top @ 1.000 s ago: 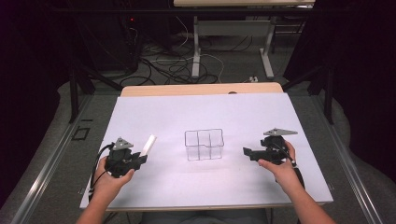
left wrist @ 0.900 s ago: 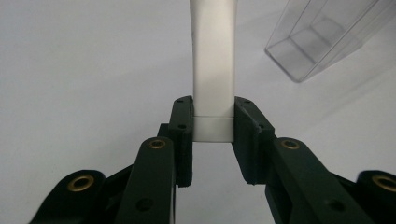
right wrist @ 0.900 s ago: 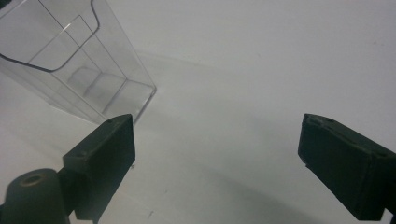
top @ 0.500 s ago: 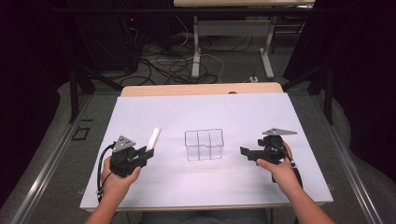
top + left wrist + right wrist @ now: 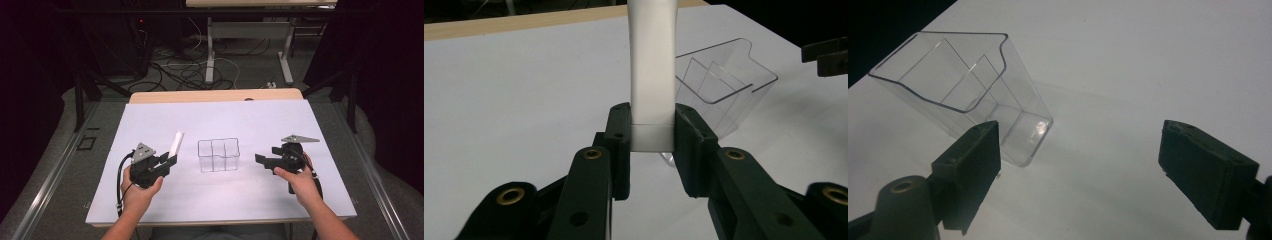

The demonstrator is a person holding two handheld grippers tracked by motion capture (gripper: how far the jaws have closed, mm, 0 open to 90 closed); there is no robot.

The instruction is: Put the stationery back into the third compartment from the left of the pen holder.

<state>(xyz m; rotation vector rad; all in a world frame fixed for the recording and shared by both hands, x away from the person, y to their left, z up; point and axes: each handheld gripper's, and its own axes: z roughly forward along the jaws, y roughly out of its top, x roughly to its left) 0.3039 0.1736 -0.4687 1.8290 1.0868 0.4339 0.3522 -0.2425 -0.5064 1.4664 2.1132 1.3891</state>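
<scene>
left gripper view: strip (image 5: 652, 65) (top cut off)

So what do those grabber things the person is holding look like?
Both are black. The left gripper and right gripper each have two chunky flat jaws with brass-ringed holes along the arms, a grey three-cornered plate on top, and a black cable trailing back. The person's forearms show no sleeves.
</scene>
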